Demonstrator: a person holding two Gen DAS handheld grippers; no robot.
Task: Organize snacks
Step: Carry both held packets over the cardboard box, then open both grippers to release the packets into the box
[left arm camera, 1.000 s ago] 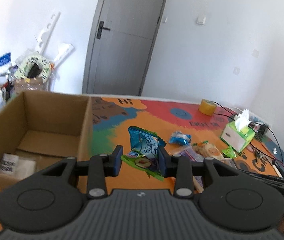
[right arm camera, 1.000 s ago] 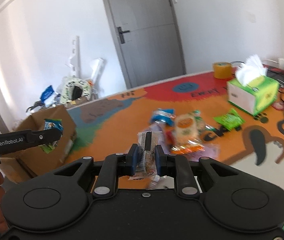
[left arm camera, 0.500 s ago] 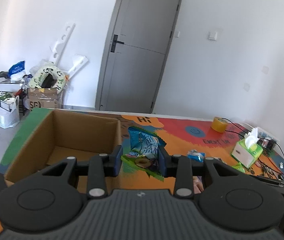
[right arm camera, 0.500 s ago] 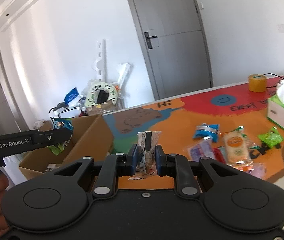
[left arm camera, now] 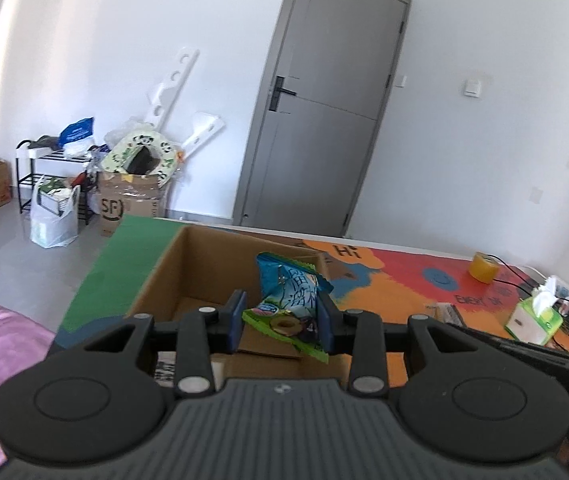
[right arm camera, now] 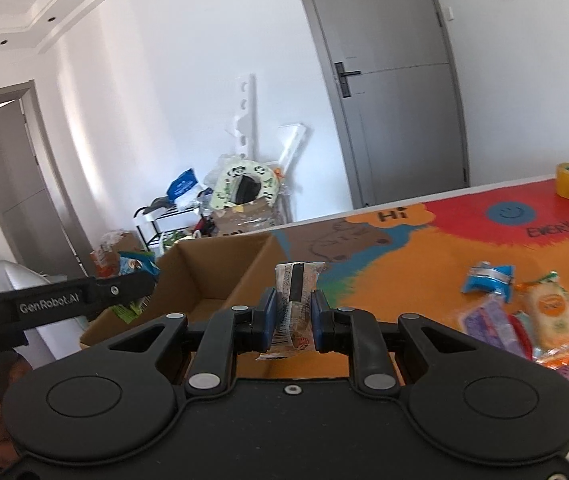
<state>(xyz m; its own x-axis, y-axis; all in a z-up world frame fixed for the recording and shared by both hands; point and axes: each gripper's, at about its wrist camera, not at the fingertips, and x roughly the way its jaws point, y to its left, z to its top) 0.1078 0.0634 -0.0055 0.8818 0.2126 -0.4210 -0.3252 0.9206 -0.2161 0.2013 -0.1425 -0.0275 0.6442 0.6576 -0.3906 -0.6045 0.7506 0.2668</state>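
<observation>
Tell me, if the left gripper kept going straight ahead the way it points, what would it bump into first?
Probably the cardboard box: the left gripper, shut on a blue snack bag, points over its open top toward the far wall. Depth is unclear; it might pass above.

Both grippers are matte black with blue finger pads (left arm camera: 239, 316) and silver screws. The left gripper (right arm camera: 124, 286) bears white "GenRobot.AI" lettering — bare skin grips its handle.

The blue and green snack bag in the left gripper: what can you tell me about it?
The blue and green snack bag is a glossy foil-like packet with a crimped top edge, blue above with pale lettering, green at its lower corner, with a ring-shaped snack pictured. It stands roughly upright, pinched between the left gripper's blue pads, hanging above the open cardboard box.
</observation>
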